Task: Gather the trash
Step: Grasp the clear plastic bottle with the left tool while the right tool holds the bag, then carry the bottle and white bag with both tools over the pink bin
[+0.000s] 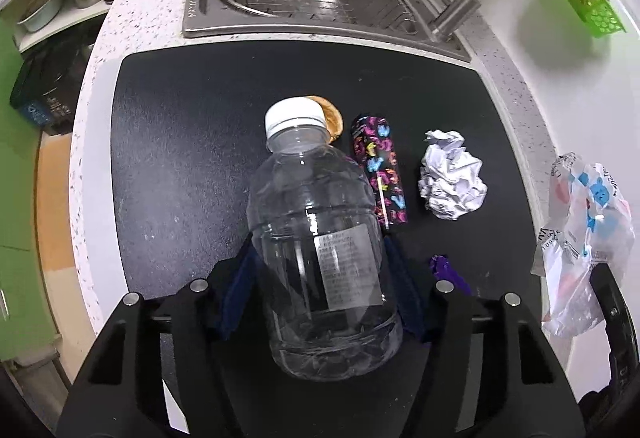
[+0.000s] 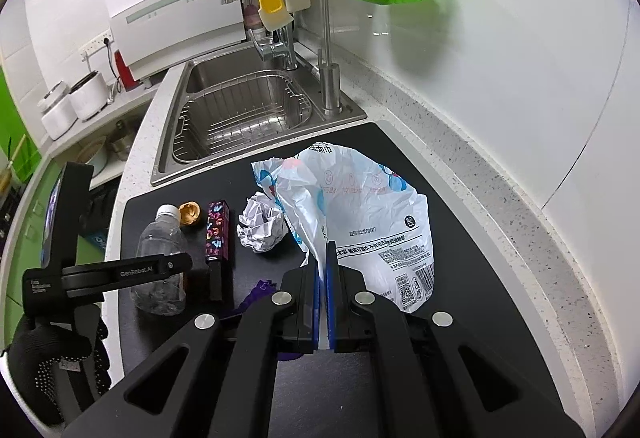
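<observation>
On the left of the black mat point(image 1: 180, 166), a clear plastic bottle point(image 1: 320, 238) with a white cap lay between the blue pads of the left gripper point(image 1: 320, 262); the pads sat close against its sides, though whether they pressed on it could not be told. A gloved hand point(image 2: 56, 362) held that gripper, cut off at the picture's edge. Behind the bottle's cap a small brown piece point(image 1: 334, 116) was half hidden and hard to identify. Just right of the bottle lay a dark patterned wrapper point(image 1: 380, 170), then a crumpled ball of white paper point(image 1: 452, 178), apart from it. Something purple point(image 1: 448, 272) showed only partly behind the gripper. Farthest right, the right gripper point(image 2: 324, 302) was clamped on the near edge of a printed plastic bag point(image 2: 360, 214); its contents could not be seen. At the far side, the sink point(image 2: 240, 110) held a wire basket.
</observation>
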A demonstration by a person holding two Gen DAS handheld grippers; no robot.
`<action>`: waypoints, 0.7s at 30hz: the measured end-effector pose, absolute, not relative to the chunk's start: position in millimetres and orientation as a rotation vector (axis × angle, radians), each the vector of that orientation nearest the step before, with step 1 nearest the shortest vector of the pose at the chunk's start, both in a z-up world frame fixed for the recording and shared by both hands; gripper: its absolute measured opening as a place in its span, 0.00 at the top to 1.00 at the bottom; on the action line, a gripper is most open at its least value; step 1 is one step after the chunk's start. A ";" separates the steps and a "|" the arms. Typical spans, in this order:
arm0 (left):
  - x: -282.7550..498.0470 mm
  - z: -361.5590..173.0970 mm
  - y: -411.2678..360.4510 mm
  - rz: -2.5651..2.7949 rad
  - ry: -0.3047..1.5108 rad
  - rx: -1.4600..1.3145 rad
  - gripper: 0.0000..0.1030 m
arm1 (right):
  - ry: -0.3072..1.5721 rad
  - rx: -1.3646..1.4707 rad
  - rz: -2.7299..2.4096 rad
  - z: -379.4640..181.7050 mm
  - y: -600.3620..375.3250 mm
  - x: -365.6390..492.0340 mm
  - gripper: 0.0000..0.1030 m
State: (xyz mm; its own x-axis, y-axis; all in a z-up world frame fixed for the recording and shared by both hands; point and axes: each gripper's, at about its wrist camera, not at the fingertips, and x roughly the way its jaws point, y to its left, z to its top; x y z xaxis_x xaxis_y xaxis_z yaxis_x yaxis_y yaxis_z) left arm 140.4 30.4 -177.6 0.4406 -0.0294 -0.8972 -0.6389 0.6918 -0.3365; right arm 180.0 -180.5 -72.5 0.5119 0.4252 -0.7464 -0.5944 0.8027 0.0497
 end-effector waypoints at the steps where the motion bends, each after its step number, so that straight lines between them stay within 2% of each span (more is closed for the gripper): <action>1: 139.3 -175.3 30.9 0.413 1.059 -0.732 0.40 | 0.829 -0.223 0.619 -70.8 -180.6 179.5 0.98; 21: 81.4 -102.9 60.1 0.227 0.956 -0.574 0.42 | 0.746 -0.233 0.721 -18.9 -124.6 123.2 0.98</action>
